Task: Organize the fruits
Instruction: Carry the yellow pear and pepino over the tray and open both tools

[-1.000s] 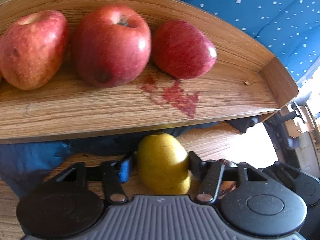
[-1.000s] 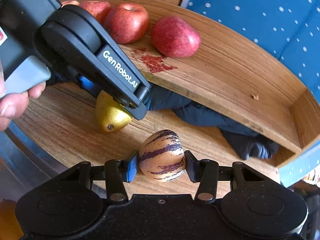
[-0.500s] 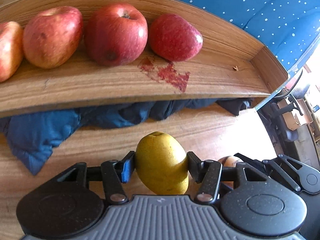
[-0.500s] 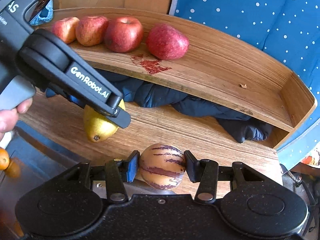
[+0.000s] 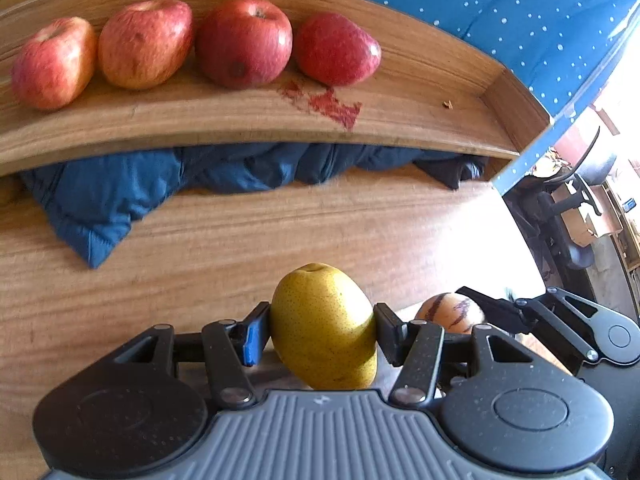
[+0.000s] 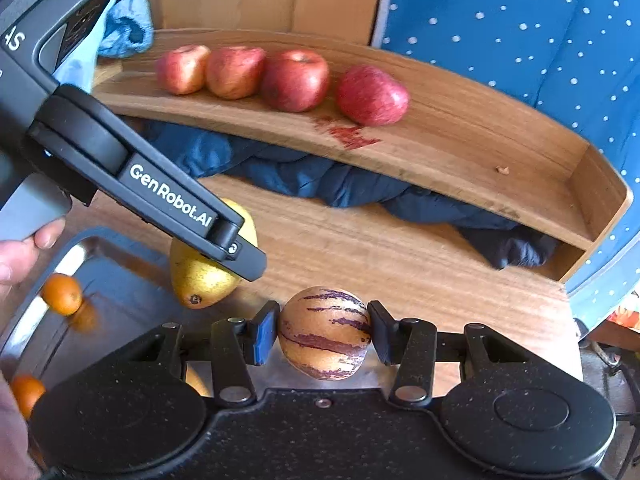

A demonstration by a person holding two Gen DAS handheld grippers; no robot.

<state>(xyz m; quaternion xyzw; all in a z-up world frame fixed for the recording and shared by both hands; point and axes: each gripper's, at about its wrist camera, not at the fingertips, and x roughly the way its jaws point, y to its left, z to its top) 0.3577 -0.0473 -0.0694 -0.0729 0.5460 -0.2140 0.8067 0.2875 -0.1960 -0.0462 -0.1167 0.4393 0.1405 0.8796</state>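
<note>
I have the left claw [image 5: 322, 334] clamped on the pear [image 5: 324, 330], its pads squeezing the wide belly, and the right claw [image 6: 323, 332] clamped on the striped melon [image 6: 324, 332] across its middle; both fruits hang in the air over the near edge of the bench [image 6: 400, 264]. The pear looks firm but thin-skinned, so I judge it will bruise if I squeeze harder, and its taper could let it slide forward out of the pads. The melon looks smooth and round, probably slippery, and best held at its widest girth as it is now. Four apples [image 5: 244, 42] sit in a row on the shelf [image 5: 400, 96], touching or nearly so, beside a red stain [image 5: 332, 104]. On the left claw's side I read "GenRobot.AI" [image 6: 170, 194]. Two oranges [image 6: 62, 294] lie on a steel tray [image 6: 120, 280] at the left.
</note>
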